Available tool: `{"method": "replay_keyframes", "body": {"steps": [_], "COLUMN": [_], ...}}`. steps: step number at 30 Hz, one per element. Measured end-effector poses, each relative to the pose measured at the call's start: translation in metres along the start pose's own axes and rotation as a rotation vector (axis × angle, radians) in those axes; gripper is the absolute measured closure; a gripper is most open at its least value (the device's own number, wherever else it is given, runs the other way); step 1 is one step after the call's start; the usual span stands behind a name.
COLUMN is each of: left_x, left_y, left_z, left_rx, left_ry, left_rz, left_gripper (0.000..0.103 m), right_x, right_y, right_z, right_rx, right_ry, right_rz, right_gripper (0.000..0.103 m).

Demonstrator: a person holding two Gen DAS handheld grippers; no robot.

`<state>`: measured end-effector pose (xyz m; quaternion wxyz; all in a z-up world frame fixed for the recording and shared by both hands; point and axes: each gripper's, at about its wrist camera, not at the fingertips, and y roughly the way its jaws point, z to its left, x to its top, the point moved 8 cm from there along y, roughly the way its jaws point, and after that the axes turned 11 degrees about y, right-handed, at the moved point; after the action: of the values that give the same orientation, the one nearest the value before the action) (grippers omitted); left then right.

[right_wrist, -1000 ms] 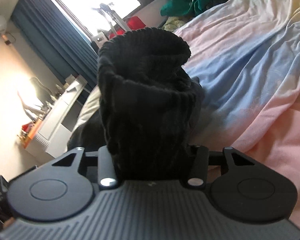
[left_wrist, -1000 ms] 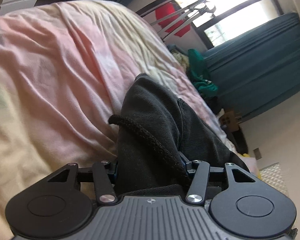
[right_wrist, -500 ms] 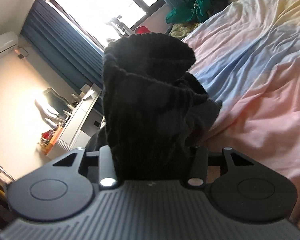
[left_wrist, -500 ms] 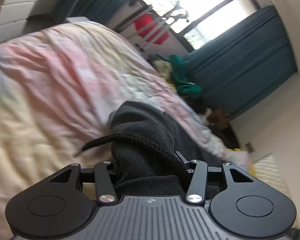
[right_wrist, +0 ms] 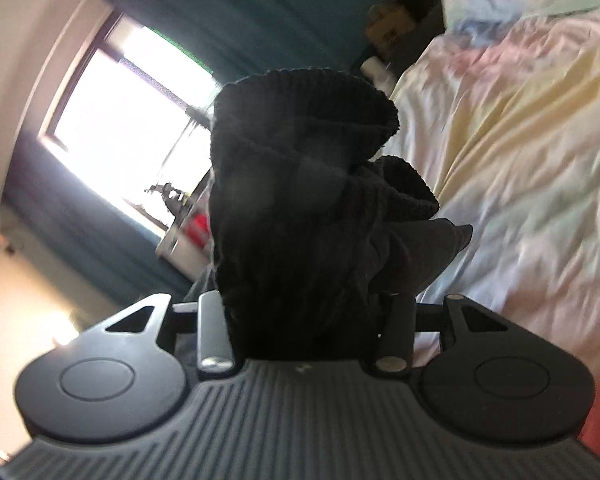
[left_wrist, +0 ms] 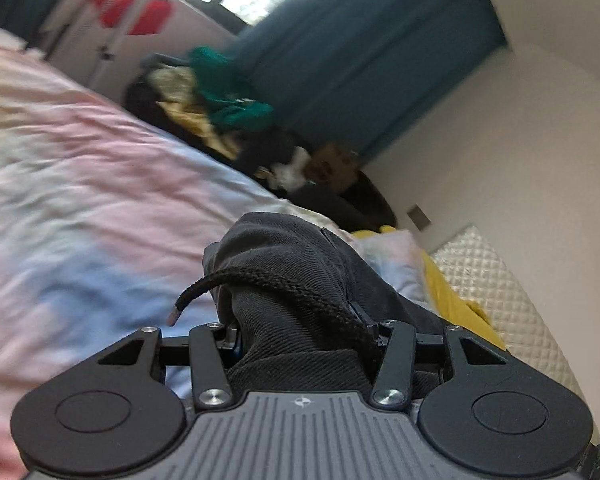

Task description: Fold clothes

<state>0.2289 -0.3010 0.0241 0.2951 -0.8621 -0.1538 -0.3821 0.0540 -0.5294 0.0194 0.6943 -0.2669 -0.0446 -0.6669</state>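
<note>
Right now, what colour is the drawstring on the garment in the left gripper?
Black, braided, on the dark grey garment; the drawstring shows best in the left wrist view.

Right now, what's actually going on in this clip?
A person is folding clothes over a bed, with handheld tongs in each hand. The left tongs are shut on a dark grey garment with a black drawstring dangling from it. The right tongs are shut on its black ribbed cuff. The garment is bunched and lifted above the pastel bedsheet; no fold is laid down yet.

Bunched black garment (right_wrist: 300, 200) blocks ahead; bedspread (left_wrist: 80, 200) alongside lies open.
</note>
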Motion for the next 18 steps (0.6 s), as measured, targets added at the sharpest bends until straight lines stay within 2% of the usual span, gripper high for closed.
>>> {"method": "replay_keyframes", "body": {"steps": [4,7,11,13,18], "left_x": [0.018,0.018,-0.001,-0.02,-0.062], "left_y": [0.088,0.142,0.198,0.223,0.245], "left_z": [-0.017,-0.013,0.001,0.017,0.049], "left_rx": [-0.041,-0.063,-0.072,-0.059,-0.031], "left_ry": [0.016,0.047,0.092,0.093,0.145], "left_rz": [0.027,0.042,0.066,0.108,0.165], "left_gripper": [0.053,0.053,0.053,0.053,0.05], "right_x": [0.063,0.09,0.096,0.089,0.05], "right_y": [0.029,0.053,0.084,0.094,0.103], "right_z": [-0.021,-0.044,-0.091,-0.115,-0.163], "right_rx": [-0.027,-0.04,-0.068,-0.096,-0.15], "right_ry": [0.0,0.001,0.041,0.048,0.074], "right_rz": [-0.064,-0.098,-0.11,-0.105,-0.049], "right_gripper": [0.055,0.055,0.055,0.055,0.055]}}
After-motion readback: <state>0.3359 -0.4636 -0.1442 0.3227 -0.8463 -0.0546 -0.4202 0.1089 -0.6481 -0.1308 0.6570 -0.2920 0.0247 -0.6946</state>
